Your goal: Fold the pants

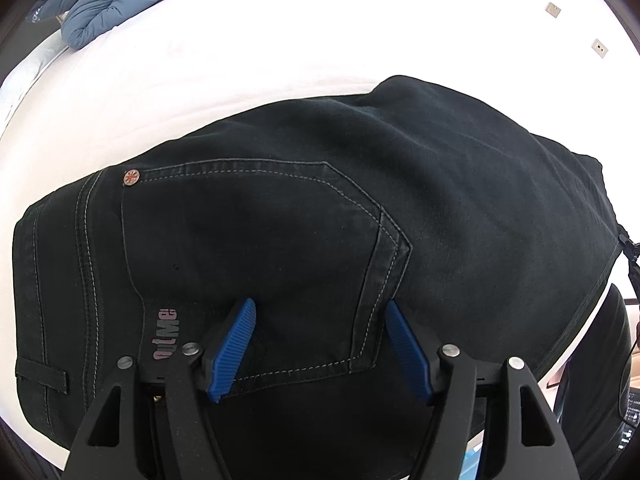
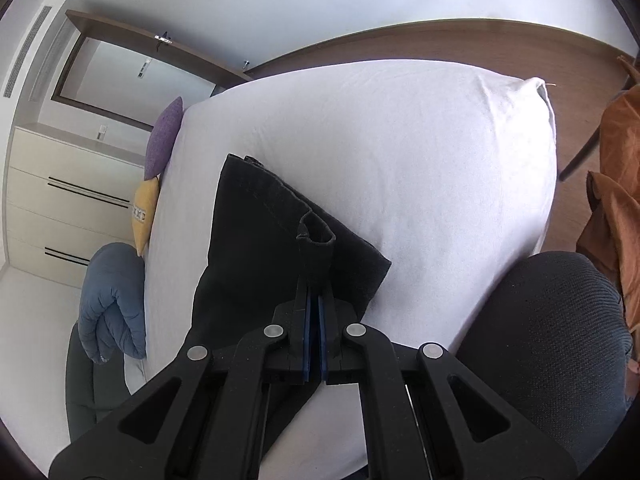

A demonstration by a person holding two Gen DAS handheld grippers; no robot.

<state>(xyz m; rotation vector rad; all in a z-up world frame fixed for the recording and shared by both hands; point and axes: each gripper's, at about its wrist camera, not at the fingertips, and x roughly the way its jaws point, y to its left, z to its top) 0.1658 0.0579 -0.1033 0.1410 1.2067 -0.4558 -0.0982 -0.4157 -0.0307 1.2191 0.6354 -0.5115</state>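
Observation:
Black jeans (image 1: 280, 220) lie on a white bed (image 1: 200, 60), seat side up, with a stitched back pocket (image 1: 248, 264) and a copper rivet (image 1: 131, 177). My left gripper (image 1: 320, 308) is open, its blue pads (image 1: 234, 344) spread just above the pocket, holding nothing. In the right wrist view the jeans (image 2: 256, 240) lie folded on the bed (image 2: 400, 152). My right gripper (image 2: 314, 292) is shut on a raised fold of the jeans' hem (image 2: 316, 240), lifting it off the layer below.
A blue padded jacket (image 1: 108, 4) (image 2: 112, 300), a yellow cushion (image 2: 144, 212) and a purple cushion (image 2: 164, 136) lie along the bed's edge. Cream drawers (image 2: 60, 200) stand behind. An orange cloth (image 2: 616, 184) hangs right. The person's dark-clad knee (image 2: 552, 340) is near.

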